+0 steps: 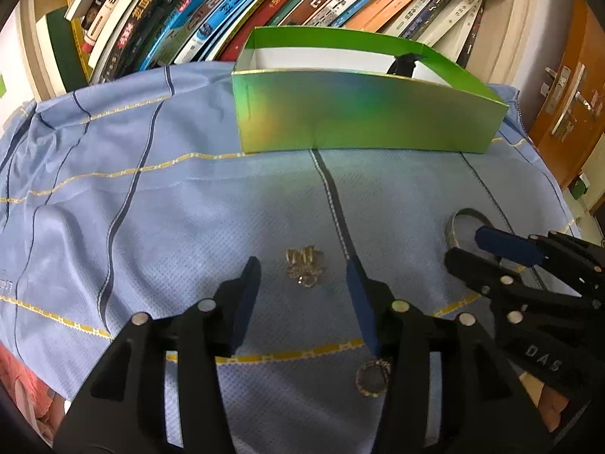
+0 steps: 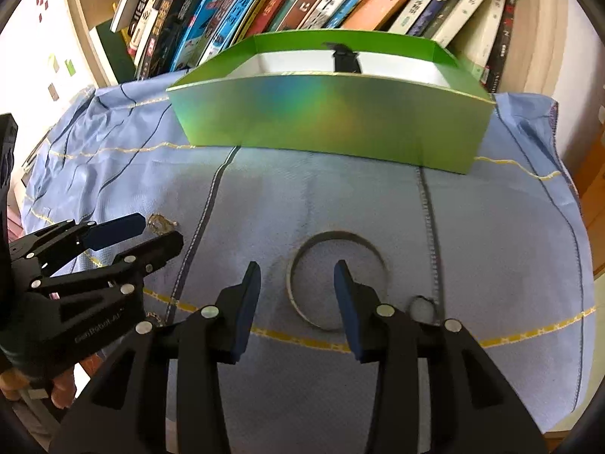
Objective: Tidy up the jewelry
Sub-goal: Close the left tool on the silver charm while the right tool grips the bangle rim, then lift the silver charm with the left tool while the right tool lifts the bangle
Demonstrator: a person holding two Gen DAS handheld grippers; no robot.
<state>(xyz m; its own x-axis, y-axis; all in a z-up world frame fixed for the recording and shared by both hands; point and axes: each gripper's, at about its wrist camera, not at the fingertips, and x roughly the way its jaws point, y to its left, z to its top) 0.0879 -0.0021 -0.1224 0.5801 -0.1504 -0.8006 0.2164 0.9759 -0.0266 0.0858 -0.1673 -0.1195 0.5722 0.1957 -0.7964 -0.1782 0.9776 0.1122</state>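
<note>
A gold chain piece [image 1: 305, 267] lies on the blue cloth [image 1: 170, 208], between and just ahead of my open left gripper [image 1: 302, 276]. A round gold ring-shaped piece [image 1: 373, 377] lies under the left gripper's right finger. A silver bangle [image 2: 336, 280] lies flat on the cloth; my open right gripper [image 2: 298, 280] straddles its left rim. The bangle also shows in the left wrist view [image 1: 459, 225]. A small dark ring [image 2: 421, 307] lies right of the right gripper. An open green box [image 2: 332, 121] stands behind, with a black item [image 2: 344, 58] inside.
A shelf of leaning books [image 1: 264, 3] rises behind the box. A wooden door with a metal handle [image 1: 571, 106] is at the right. The cloth [image 2: 510, 227] hangs over the table's edges.
</note>
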